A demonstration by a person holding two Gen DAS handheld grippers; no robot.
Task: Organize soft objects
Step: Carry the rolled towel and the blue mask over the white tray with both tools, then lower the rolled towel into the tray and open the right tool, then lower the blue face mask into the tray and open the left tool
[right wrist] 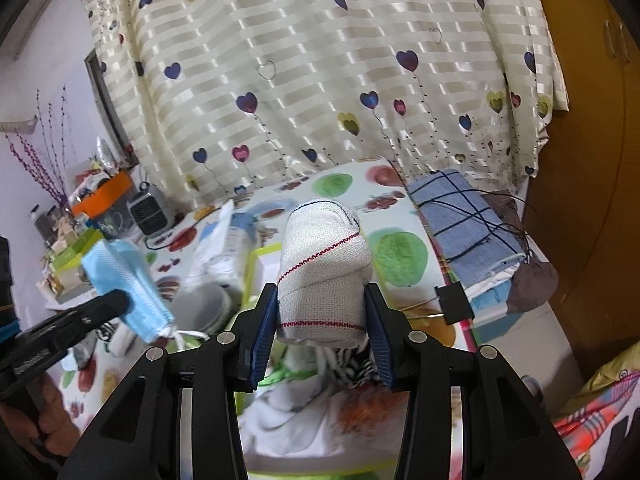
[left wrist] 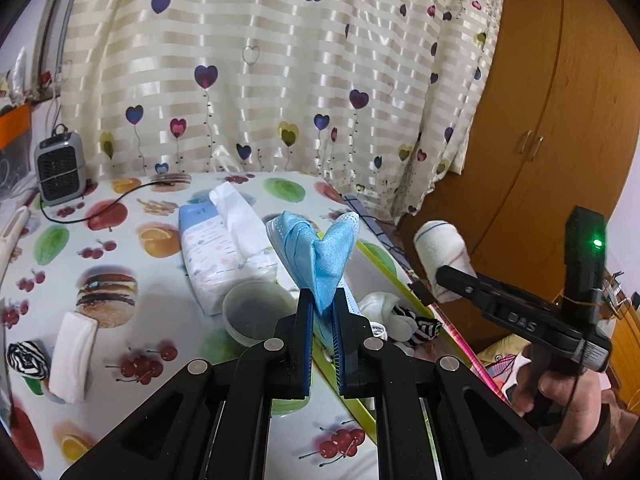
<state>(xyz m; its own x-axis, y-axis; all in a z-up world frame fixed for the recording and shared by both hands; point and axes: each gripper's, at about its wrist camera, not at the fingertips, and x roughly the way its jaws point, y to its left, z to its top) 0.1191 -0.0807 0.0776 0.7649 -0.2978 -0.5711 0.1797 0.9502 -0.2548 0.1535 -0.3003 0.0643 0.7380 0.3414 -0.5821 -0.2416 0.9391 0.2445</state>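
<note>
The left gripper [left wrist: 322, 312] has its jaws nearly closed, pinching a folded blue face mask [left wrist: 316, 252] above the fruit-print desk [left wrist: 120, 280]. The right gripper [right wrist: 320, 320], jaws half open, clamps a rolled white cloth [right wrist: 324, 276] above the desk's right side. Its arm reads "DAS"

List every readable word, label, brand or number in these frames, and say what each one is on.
"DAS": raised letters on the body of the right hand-held gripper, seen from the left wrist view.
Tissue pack: printed text too small and blurred to read.
Boxes on the shelf: print too blurred to read.
</note>
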